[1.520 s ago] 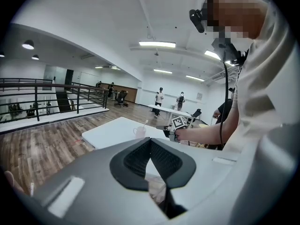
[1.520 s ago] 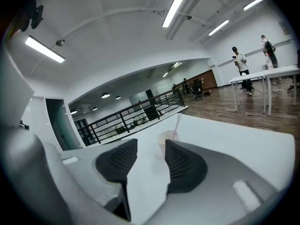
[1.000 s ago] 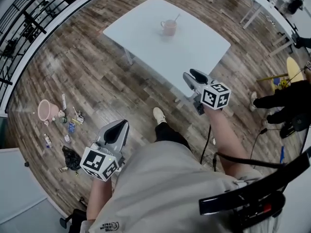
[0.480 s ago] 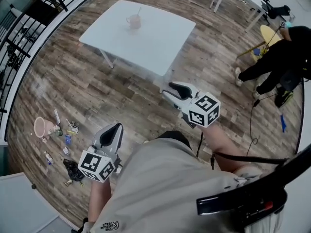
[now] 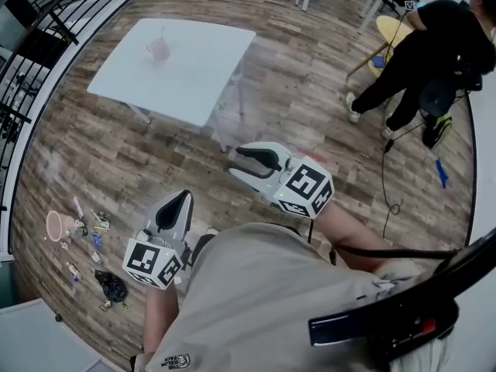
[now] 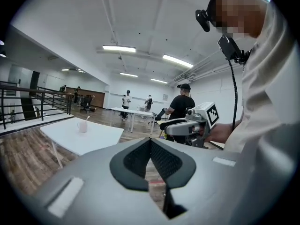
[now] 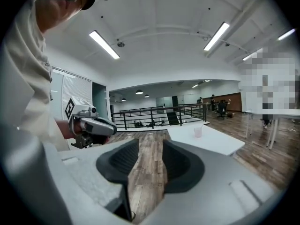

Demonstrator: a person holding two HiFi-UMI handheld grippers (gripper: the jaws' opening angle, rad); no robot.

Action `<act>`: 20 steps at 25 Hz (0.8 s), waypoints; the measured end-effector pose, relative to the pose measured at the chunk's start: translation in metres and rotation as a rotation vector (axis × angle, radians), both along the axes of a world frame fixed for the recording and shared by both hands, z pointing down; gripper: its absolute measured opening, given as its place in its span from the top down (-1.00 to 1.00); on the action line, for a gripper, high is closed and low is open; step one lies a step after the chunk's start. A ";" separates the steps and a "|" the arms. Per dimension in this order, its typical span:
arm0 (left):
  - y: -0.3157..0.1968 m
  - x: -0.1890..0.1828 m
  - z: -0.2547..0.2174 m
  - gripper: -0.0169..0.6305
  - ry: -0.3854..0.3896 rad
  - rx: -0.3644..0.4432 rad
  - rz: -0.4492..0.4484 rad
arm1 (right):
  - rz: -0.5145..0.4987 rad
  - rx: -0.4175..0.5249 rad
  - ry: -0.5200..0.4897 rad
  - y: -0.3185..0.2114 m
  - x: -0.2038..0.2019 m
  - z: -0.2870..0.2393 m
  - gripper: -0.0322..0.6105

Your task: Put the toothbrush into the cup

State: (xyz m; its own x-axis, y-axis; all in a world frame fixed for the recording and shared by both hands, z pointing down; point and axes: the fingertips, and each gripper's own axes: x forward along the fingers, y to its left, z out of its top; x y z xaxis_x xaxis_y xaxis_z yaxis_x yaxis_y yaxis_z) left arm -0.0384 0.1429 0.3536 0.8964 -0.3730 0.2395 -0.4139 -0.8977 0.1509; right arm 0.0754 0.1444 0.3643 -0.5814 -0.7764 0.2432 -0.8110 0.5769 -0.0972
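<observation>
Already in the cup (image 5: 158, 50) at eleven o'clock, the light, stiff toothbrush (image 5: 162, 32) suits a mid-handle pinch; our left fingers (image 6: 135, 161) meet, right fingers (image 7: 180, 165), just narrowing, gape empty.

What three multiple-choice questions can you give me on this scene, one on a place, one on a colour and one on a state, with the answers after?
1. Where does the pink cup stand?
A. on the table
B. on a chair
C. on a shelf

2. What colour is the table top?
A. black
B. white
C. green

3. How do the fingers of the right gripper stand?
A. shut on the cup
B. shut, with nothing between them
C. apart, with nothing between them

Answers:
1 A: the head view shows the cup on the table top.
2 B: the top reads white against the brown wooden floor.
3 C: the fingers have just been closing a little, but in the right gripper view they stand apart and only floor shows through the gap.
</observation>
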 end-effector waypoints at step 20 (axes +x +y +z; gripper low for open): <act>0.086 0.038 0.002 0.94 -0.076 -0.067 0.029 | -0.052 -0.018 -0.014 0.090 0.015 0.007 0.45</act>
State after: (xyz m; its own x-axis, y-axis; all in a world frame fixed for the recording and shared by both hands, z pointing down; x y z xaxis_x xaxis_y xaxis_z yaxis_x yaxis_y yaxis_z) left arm -0.0002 0.2287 0.3558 0.8850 -0.3276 0.3307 -0.4000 -0.8986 0.1803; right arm 0.0901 0.2348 0.3718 -0.6240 -0.7409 0.2481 -0.7787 0.6160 -0.1190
